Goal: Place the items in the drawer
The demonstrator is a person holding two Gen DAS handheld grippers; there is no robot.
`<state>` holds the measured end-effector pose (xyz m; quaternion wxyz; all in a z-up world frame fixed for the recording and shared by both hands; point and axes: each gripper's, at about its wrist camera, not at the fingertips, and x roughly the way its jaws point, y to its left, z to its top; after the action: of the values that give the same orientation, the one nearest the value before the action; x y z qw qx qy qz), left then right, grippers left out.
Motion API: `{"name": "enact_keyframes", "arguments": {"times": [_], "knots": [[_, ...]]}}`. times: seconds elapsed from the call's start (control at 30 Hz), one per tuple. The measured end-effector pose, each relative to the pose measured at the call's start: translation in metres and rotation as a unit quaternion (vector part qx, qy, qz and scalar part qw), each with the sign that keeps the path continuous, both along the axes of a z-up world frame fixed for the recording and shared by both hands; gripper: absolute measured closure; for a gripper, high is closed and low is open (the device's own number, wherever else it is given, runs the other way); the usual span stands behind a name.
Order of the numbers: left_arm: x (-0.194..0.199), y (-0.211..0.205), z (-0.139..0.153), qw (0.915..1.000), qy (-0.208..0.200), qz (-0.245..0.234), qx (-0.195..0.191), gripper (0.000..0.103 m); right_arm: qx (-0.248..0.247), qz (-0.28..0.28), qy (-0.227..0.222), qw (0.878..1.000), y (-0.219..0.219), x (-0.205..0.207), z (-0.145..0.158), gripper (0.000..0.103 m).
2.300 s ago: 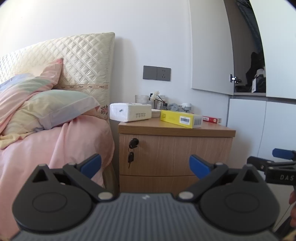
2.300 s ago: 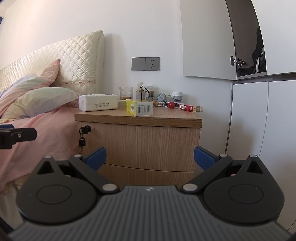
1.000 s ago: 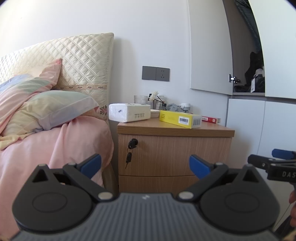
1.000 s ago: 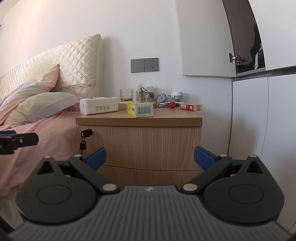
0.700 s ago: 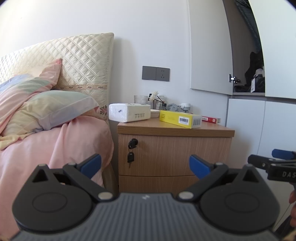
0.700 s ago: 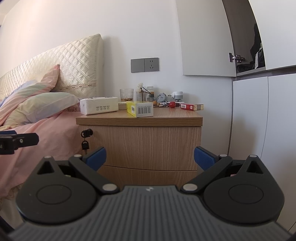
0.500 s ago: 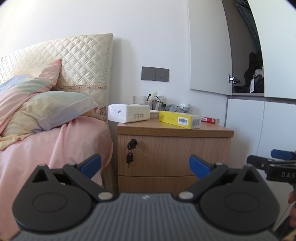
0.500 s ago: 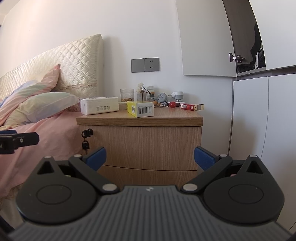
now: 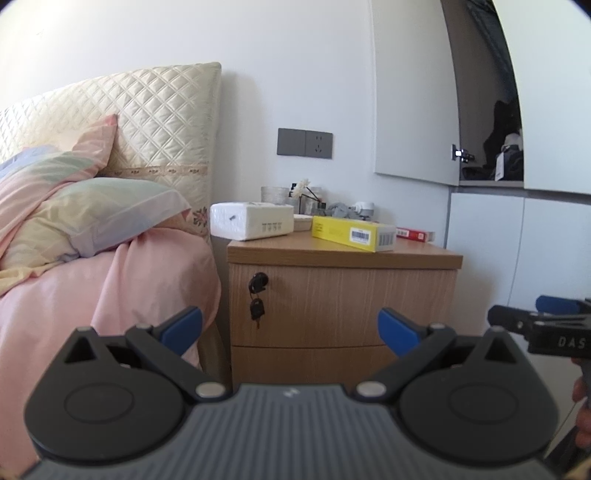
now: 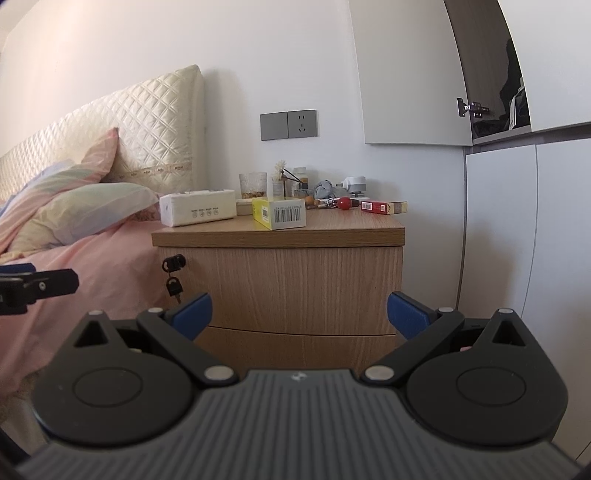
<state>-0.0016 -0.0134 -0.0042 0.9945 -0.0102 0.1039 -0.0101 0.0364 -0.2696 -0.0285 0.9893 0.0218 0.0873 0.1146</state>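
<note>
Your left gripper (image 9: 291,328) and right gripper (image 10: 299,312) gape wide, empty. Both face the nightstand (image 10: 306,284); its top drawer (image 9: 340,306) is closed beneath the yellow box (image 10: 279,217).

— What's the room like?
— A bedroom, daylit, with a plain white wall (image 9: 184,33). Ahead of the tongs and to their left stands a bed: cream quilted headboard (image 9: 162,122), pastel pillows (image 9: 103,218), pink cover (image 9: 107,295).
— And to the right?
— White wardrobe doors (image 10: 524,236), with an upper door (image 9: 412,92) hanging open. A grey switch and socket plate (image 10: 289,124) sits on the wall straight ahead.
</note>
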Motion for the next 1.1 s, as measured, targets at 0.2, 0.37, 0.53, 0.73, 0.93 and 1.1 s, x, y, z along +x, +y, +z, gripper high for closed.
{"name": "enact_keyframes", "arguments": {"times": [0.2,0.37,0.53,0.73,0.93,1.1], "knots": [[-0.002,0.002,0.001,1.0000,-0.005,0.001,-0.003,0.000,-0.004,-0.006,0.003,1.000,0.005,0.003,-0.001,0.000],[0.000,0.004,0.001,1.0000,-0.002,0.006,-0.004,0.000,-0.012,-0.004,0.003,1.000,0.010,0.004,-0.003,0.000],[0.001,0.003,0.000,1.0000,0.001,0.007,0.001,0.000,-0.015,0.000,-0.002,1.000,0.011,0.000,-0.002,0.000],[0.001,0.002,0.000,1.0000,0.000,0.009,0.003,0.000,-0.011,-0.007,-0.004,1.000,0.006,-0.001,-0.002,0.000],[0.002,-0.001,-0.001,0.9999,0.002,0.006,0.009,0.000,-0.009,-0.005,-0.009,1.000,0.003,-0.004,-0.001,0.000],[0.003,0.002,0.000,0.9999,0.004,0.010,0.003,0.000,-0.006,-0.004,-0.010,1.000,0.002,-0.005,-0.001,0.000]]}}
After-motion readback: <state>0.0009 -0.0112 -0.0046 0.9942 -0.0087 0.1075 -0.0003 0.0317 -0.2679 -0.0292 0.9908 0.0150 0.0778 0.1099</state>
